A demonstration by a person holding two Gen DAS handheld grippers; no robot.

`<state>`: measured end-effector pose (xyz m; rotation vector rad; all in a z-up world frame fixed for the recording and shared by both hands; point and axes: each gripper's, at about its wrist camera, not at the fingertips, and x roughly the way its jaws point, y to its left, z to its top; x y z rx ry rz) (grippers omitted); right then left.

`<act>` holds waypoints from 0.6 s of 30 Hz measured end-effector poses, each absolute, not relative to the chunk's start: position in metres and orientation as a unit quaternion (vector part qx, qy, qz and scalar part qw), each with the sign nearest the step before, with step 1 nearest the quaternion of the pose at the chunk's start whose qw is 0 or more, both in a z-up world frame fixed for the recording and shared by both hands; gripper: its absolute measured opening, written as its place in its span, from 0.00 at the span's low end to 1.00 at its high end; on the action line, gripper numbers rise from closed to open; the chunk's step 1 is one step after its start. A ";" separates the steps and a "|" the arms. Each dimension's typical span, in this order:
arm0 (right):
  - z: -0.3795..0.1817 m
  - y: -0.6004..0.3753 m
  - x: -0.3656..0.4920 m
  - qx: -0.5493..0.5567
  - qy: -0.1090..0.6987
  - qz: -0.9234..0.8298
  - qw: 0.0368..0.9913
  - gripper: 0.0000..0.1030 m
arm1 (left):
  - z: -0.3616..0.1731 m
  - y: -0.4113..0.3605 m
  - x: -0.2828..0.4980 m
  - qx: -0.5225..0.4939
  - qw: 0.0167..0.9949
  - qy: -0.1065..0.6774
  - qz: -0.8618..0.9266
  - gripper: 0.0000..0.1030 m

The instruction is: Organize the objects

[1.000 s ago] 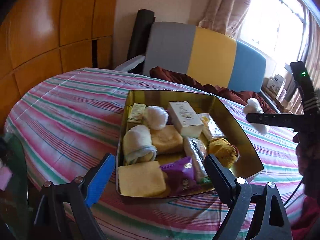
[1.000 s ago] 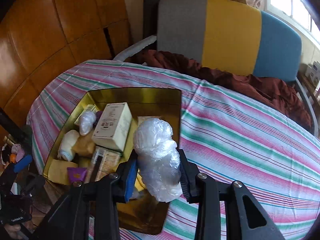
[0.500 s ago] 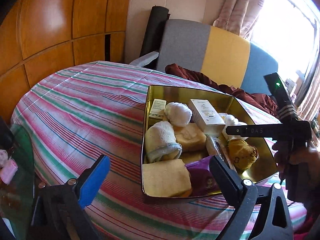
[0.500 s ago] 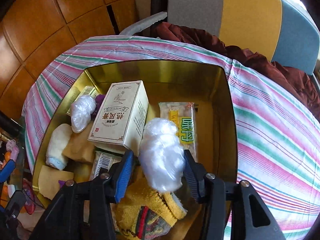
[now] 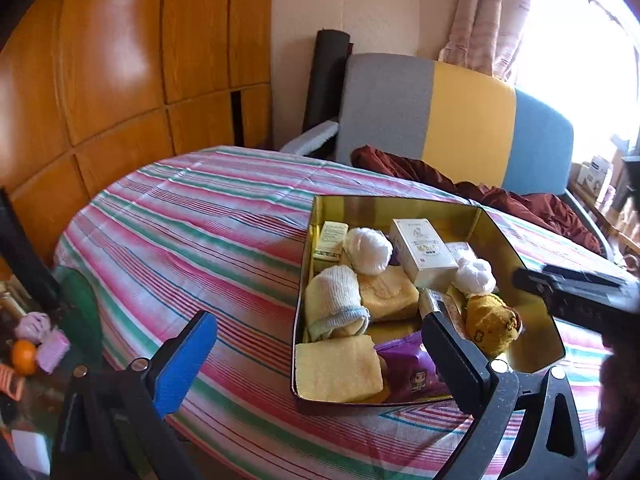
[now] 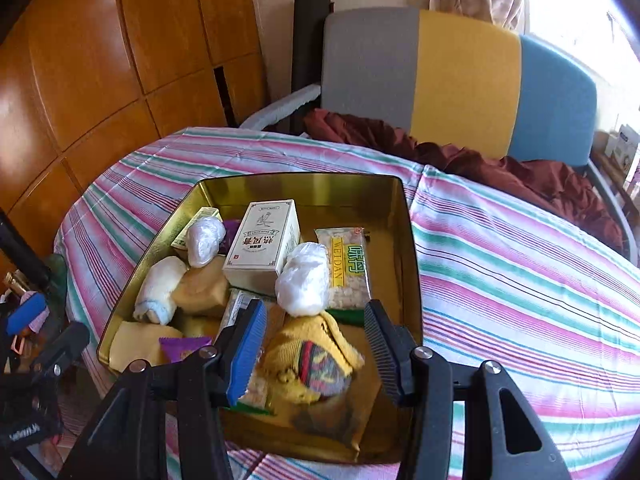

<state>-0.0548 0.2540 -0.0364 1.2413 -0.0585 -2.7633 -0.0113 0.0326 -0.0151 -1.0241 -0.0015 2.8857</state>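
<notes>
A gold tin box stands on the striped tablecloth, filled with several items. A white plastic-wrapped ball lies inside it, resting beside a white carton and above a yellow knitted sock. My right gripper is open and empty, just above the sock and clear of the ball. My left gripper is open and empty near the box's front left corner. The right gripper's body shows in the left wrist view.
The box also holds a second wrapped ball, a rolled white sock, yellow sponges, a purple packet and a snack bag. A grey, yellow and blue chair with maroon cloth stands behind the table.
My right gripper opened and let go of the wrapped ball, which now lies in the box. The right gripper pulled back and up. My left gripper shifted left.
</notes>
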 end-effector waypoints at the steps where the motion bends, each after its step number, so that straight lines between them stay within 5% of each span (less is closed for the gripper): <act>1: -0.035 0.254 -0.049 0.404 -0.020 -0.913 0.052 0.50 | -0.013 0.035 -0.009 -0.331 0.031 0.004 0.943 1.00; 18: -0.034 0.274 0.023 0.359 -0.045 -0.932 -0.024 0.50 | -0.006 0.051 0.024 -0.315 0.034 -0.004 0.948 1.00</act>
